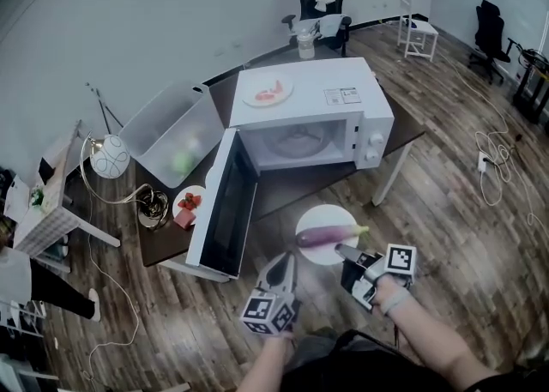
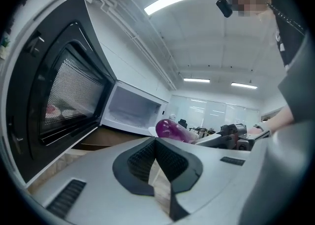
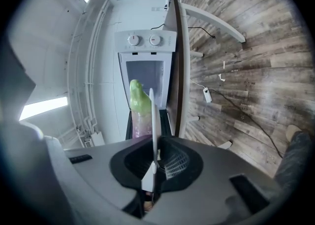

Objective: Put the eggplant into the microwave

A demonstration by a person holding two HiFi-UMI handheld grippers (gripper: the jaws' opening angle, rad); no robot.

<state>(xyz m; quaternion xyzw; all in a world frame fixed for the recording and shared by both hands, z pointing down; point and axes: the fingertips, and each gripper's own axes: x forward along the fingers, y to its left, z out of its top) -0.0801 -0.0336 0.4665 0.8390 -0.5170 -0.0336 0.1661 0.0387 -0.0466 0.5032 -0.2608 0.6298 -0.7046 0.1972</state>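
Plate point(image 3: 152, 115) edge-on in R tongs point(image 3: 153, 145), eggplant point(image 3: 139, 103) partly hidden behind

We see our right gripper point(image 3: 153, 164) clamped on the rim of a white plate point(image 3: 153, 115), seen edge-on. The eggplant point(image 3: 140, 108) lies against it, green stem toward the open microwave point(image 3: 145, 47) ahead.

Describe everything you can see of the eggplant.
The eggplant is long, slim and glossy purple, with a pale green stem end pointing towards the person's right. It looks whole. It lies on its side across a round white plate, the only thing touching it. The right gripper clamps the plate's rim, holding it above the wooden floor, before the open microwave.
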